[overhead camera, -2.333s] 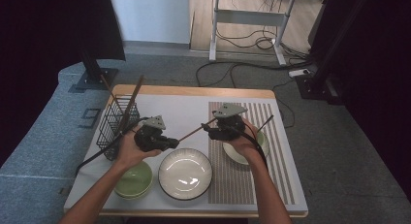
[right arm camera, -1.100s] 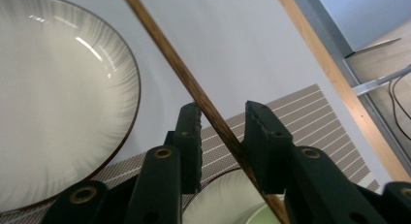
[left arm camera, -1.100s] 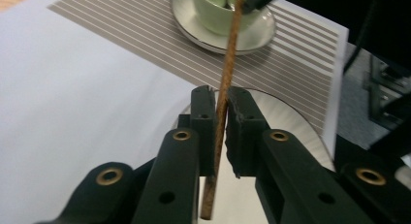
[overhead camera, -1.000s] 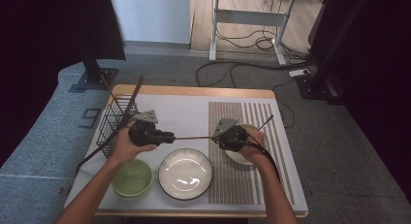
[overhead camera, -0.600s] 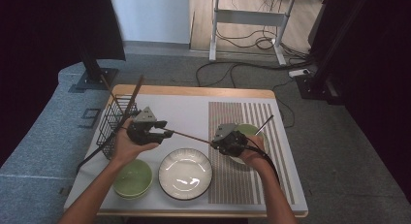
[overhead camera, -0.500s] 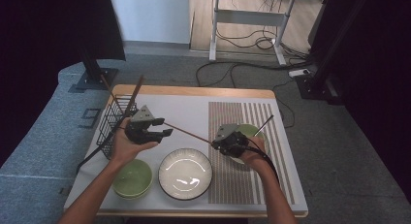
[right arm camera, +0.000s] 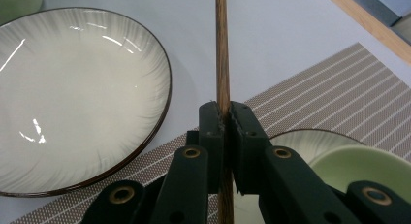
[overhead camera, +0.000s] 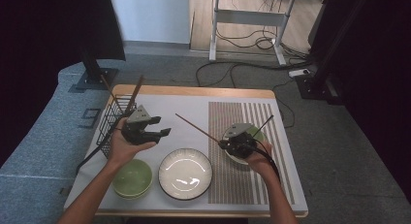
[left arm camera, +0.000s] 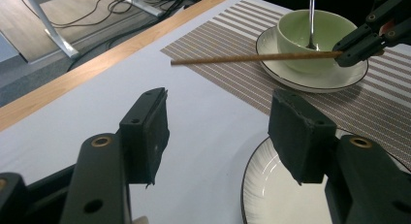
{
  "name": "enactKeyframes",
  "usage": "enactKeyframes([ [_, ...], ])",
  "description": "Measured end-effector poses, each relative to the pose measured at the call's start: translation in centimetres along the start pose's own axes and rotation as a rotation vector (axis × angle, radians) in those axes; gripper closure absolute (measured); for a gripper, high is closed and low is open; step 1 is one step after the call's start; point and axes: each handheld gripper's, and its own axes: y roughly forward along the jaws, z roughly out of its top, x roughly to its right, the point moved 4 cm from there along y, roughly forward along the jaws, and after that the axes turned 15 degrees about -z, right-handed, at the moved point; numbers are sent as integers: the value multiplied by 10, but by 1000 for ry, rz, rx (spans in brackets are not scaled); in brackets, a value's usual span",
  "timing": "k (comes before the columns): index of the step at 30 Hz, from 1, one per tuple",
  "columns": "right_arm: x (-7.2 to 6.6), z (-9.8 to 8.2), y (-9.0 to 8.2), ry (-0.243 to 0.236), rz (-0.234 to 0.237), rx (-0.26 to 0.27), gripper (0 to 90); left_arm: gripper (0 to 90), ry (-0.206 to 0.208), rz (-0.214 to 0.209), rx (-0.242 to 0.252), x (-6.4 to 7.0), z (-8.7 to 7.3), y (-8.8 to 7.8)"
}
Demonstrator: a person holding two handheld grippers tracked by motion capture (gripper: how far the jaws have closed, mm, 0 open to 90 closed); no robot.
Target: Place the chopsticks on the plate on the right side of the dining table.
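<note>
A wooden table (overhead camera: 194,91) is covered by a pale mat, with a brown striped placemat (overhead camera: 245,117) laid on its right half. It stands on a grey carpeted floor (overhead camera: 58,151); a desk frame with loose cables is seen at the far side, and dark curtains close off both sides of the room.

A black wire basket (overhead camera: 110,121) holding upright sticks is set at the table's left edge. A green bowl (overhead camera: 132,177) and a white plate (overhead camera: 185,173) are placed along the near edge. On the placemat, a green cup with a spoon in it (left arm camera: 315,35) is set on a saucer (left arm camera: 291,76).

A long brown chopstick (overhead camera: 196,127) is clamped at one end by the right gripper (right arm camera: 226,118), just beside the cup, with the jaws pressed tightly on it. Its long axis is nearly level and slanted, the free end pointed toward the far left, above the pale mat.

The left gripper (overhead camera: 155,128) is held near the basket, to the left of the chopstick and apart from it. Its jaws have just been opening and are spread wide, with nothing between them.
</note>
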Motion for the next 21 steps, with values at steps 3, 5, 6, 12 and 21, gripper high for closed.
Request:
enactKeyframes([
  [3,3,-3,-1,37,-10,-2,846,395,-1,-2,-4,0,0,0],
  [5,4,-5,-2,46,-17,-3,847,393,-2,-4,-10,1,-1,-1],
  [6,5,-6,-2,55,-23,-3,846,393,-2,-5,-10,1,-1,-1],
  [12,11,-13,-6,92,-48,-5,848,392,-7,-10,-14,2,-3,0],
  [21,28,-33,-17,177,-111,-12,848,392,-13,-6,-24,0,-7,-3],
])
